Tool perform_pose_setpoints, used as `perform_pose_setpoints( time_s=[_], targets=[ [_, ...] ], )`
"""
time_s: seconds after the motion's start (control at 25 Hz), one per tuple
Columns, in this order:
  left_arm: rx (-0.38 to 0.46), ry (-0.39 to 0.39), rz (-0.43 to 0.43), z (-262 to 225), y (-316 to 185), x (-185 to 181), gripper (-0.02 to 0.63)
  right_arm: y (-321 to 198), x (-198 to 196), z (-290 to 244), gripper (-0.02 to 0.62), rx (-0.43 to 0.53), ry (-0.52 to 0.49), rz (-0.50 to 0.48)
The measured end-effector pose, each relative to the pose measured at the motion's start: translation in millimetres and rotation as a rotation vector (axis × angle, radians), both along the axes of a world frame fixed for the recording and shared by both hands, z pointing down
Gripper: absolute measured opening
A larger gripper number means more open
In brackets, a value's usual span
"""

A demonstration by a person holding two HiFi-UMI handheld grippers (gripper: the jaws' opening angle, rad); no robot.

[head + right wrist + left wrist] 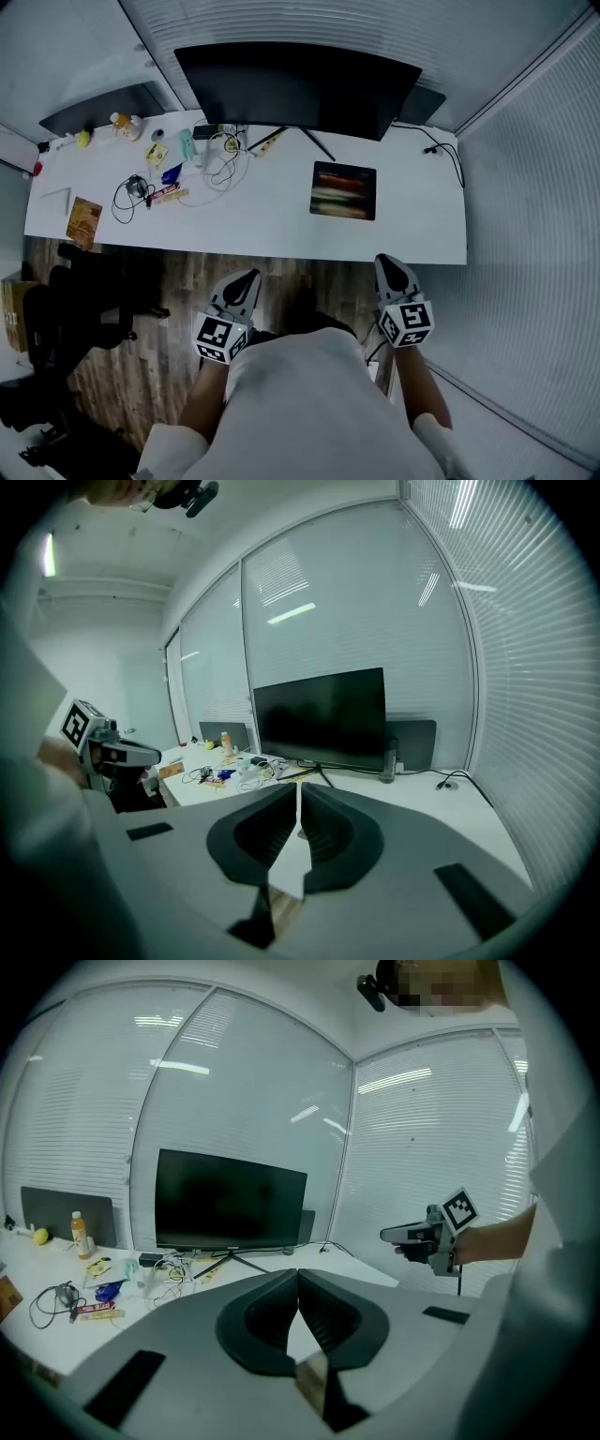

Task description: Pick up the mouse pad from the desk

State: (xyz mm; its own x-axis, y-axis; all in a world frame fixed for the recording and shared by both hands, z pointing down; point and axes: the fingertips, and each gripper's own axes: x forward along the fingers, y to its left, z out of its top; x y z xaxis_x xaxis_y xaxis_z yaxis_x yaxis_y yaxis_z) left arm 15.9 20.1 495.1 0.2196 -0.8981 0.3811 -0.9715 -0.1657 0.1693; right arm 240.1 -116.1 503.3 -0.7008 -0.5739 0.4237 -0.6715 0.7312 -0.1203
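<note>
The mouse pad [343, 190], dark with blurred colour bands, lies flat on the white desk [244, 230], right of centre and just in front of the monitor stand. Both grippers hang short of the desk's near edge, over the wooden floor. My left gripper [251, 275] [298, 1273] points at the desk's middle, its jaws shut and empty. My right gripper [384, 260] [299, 786] is just below the pad's right side, jaws shut with nothing between them. Each gripper view shows the other gripper off to the side; the pad is hidden in both.
A wide black monitor [298, 89] stands at the desk's back. Tangled cables, a bottle and small packets [155, 183] crowd the left half. A black cable [448, 159] runs along the right end. A black office chair [84, 295] stands on the floor at left.
</note>
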Motion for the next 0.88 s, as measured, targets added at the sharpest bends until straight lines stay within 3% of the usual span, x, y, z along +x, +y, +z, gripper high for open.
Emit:
perform_pose_setpoints(
  time_s=[0.48,0.88],
  targets=[
    [-0.069,0.008,-0.017,23.7,-44.8,19.3,0.018,-46.5,-1.8,39.6,0.037,-0.071,0.057,-0.085],
    [-0.094,0.028,-0.032,41.1,-64.2,2.1,0.018,-65.9,-35.0,58.8,0.037,-0.101,0.100,-0.150]
  ],
)
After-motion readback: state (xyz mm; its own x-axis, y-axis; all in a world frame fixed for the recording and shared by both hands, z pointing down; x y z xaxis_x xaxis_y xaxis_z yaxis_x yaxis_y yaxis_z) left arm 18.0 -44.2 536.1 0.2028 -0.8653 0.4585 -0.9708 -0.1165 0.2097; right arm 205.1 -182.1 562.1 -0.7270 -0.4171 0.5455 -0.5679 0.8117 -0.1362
